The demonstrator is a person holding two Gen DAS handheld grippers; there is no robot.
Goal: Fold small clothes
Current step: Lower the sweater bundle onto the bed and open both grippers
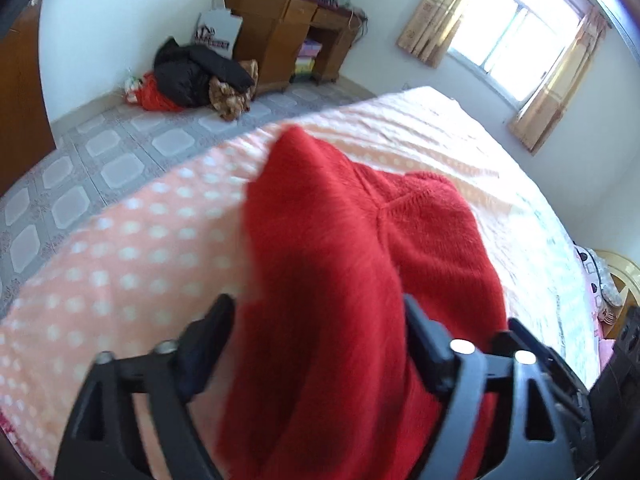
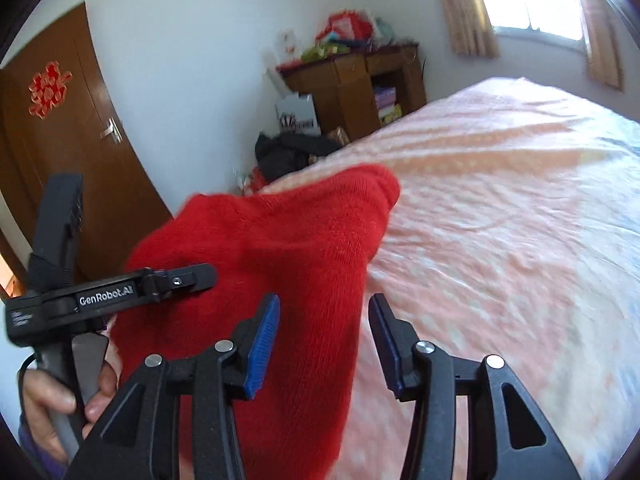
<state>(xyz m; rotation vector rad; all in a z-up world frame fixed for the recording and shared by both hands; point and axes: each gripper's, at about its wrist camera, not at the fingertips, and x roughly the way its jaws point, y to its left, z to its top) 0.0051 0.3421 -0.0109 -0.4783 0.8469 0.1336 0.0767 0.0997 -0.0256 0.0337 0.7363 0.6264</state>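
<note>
Daylight floods in from the window (image 1: 520,36), which is blown out to white in both views; curtains (image 1: 434,20) glow yellow. Room bright overall, white walls evenly lit. Far side of the bedspread (image 1: 420,128) washed pale by glare. Red knit garment (image 1: 360,260) smeared by motion blur, its underside in soft shadow (left view worst). Fisheye bends the door (image 2: 80,152) and floor tiles (image 1: 100,160); dark vignette at the corners.
</note>
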